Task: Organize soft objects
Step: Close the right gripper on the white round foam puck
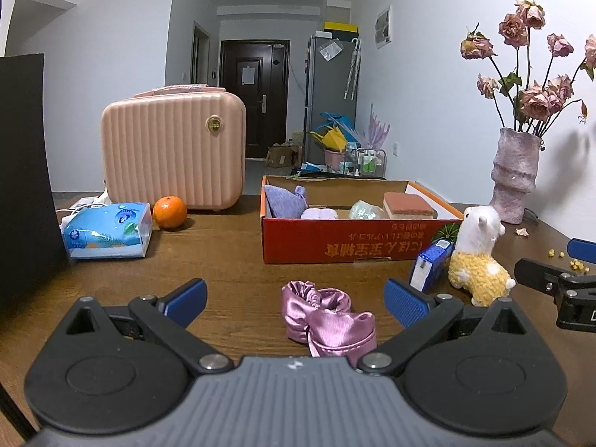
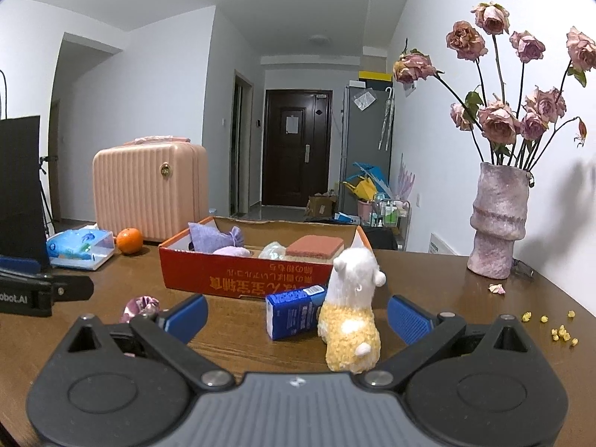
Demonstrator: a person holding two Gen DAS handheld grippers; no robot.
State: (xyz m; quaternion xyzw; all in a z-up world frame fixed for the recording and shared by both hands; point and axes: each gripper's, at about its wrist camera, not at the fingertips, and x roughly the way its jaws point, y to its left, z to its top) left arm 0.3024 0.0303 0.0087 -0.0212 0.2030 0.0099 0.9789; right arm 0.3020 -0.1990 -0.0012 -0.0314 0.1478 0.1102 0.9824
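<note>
A: The left tongs (image 1: 294, 300) stand wide apart and hold nothing, with the pink satin scrunchie (image 1: 327, 316) lying on the worktop (image 1: 223, 260) between their blue pads. The right tongs (image 2: 297, 314) are spread as well, empty, framing the plush alpaca (image 2: 352, 316).

B: And the red cardboard box (image 1: 335, 240) sits just behind both, holding a purple pouch (image 1: 285, 201), a sponge (image 1: 408, 205) and other soft pieces. That looks like the place for the remaining two.

A: Probably. The risk on the right side is the blue carton (image 2: 294, 314). It stands touching or just beside the alpaca, inside the span of the tongs. If they close as they stand, one pad may catch the carton and tip it, or drag it along.

B: The alpaca is upright and soft, too. A squeeze high on the neck could let the body swing or slip out.

A: On the left, the scrunchie is slick satin and lies low. If the pads meet above it, they pinch only a fold and it could slide free on the way to the box.

B: The two tools are also near each other; the right one shows at the edge of the left view. Moving both towards the box together could make them collide.
</note>
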